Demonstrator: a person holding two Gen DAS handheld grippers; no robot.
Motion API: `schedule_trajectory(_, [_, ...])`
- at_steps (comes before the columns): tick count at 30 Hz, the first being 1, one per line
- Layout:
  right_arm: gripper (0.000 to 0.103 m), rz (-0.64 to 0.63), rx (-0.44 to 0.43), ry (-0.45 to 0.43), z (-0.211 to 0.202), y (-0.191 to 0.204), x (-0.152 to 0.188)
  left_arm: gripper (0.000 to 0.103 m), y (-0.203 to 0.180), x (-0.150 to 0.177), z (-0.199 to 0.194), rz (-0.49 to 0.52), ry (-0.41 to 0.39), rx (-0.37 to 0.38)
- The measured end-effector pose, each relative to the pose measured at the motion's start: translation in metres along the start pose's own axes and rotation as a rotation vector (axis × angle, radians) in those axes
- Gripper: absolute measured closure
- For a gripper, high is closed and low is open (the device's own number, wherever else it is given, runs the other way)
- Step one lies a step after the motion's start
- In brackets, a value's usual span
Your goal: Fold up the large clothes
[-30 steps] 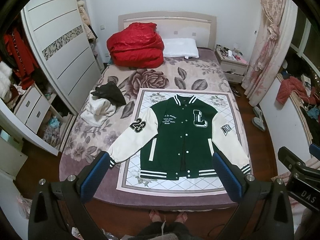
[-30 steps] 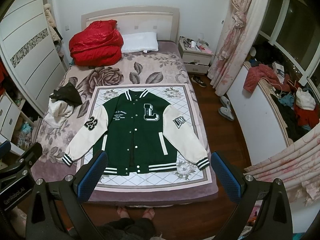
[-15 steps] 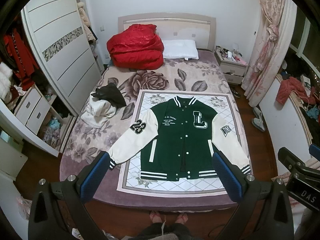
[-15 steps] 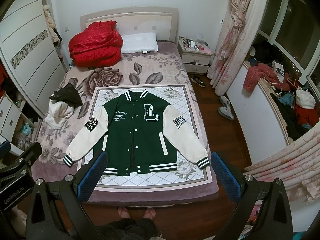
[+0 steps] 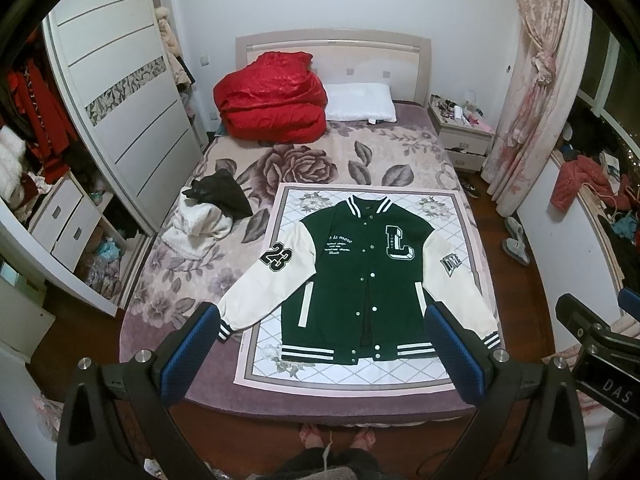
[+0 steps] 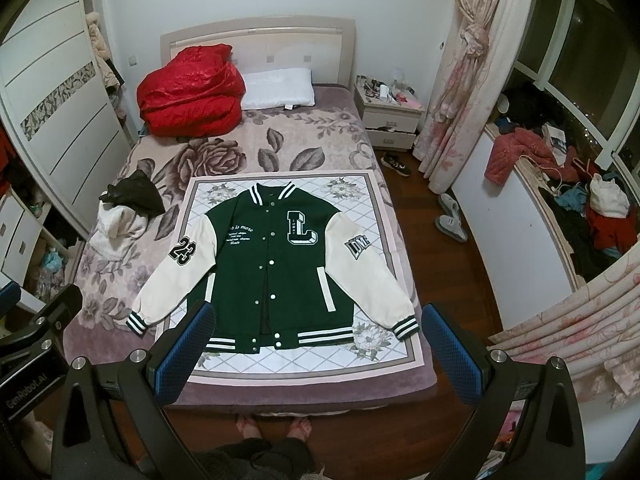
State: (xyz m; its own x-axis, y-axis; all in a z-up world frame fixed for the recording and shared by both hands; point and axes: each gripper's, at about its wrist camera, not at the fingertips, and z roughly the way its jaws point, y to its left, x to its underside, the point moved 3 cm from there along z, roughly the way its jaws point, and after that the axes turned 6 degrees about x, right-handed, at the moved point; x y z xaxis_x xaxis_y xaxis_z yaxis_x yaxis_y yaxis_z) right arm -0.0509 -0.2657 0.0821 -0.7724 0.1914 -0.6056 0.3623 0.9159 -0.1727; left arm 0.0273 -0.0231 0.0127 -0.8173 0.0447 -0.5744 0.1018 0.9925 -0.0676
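I am holding both claws, left claw (image 5: pixel 322 354) and right claw (image 6: pixel 316 350), spread apart above the jacket (image 5: pixel 370 276), aiming each for the sleeve cuff beside its hem.

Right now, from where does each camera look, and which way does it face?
Left wrist: above the bed's foot, facing the headboard; its open tongs frame the jacket; feet below.
Right wrist: same place, further right; open tongs, feet below.
Both share the jacket, red quilt, pillow.

jacket (image 5: pixel 362 280) lies on a mat (image 5: pixel 360 372) on the bed (image 5: pixel 404 164) (quilt (image 5: pixel 270 98) left of pillow (image 5: pixel 358 102) behind).
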Motion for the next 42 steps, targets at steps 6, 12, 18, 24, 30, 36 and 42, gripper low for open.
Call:
schedule_trajectory(6, [0.000,0.002,0.000,-0.001,-0.011,-0.001,-0.009,0.000,-0.003,-0.015,-0.001,0.000,-0.002,0.003])
schedule_trajectory(12, [0.000,0.003,0.000,-0.003,-0.011,-0.001,-0.008,0.000,-0.004,-0.014,-0.004,0.005,-0.010,0.005])
schedule_trajectory(18, [0.000,0.003,0.004,-0.001,-0.014,-0.002,-0.013,0.000,-0.005,-0.014,-0.005,0.005,-0.012,0.009])
schedule_trajectory(24, [0.000,0.004,0.008,0.001,-0.024,-0.008,-0.040,0.000,-0.007,-0.015,-0.003,0.011,-0.013,0.018])
schedule_trajectory(30, [0.000,0.006,0.008,0.000,-0.021,-0.008,-0.038,0.000,0.006,-0.014,0.009,0.020,-0.005,0.033])
schedule_trajectory(36, [0.000,0.043,0.022,0.009,0.021,0.000,-0.041,0.000,0.016,-0.019,0.042,0.074,-0.063,-0.018])
schedule_trajectory(42, [0.000,0.161,0.024,0.073,0.139,-0.009,-0.027,0.000,0.017,-0.027,0.138,0.156,-0.100,-0.164])
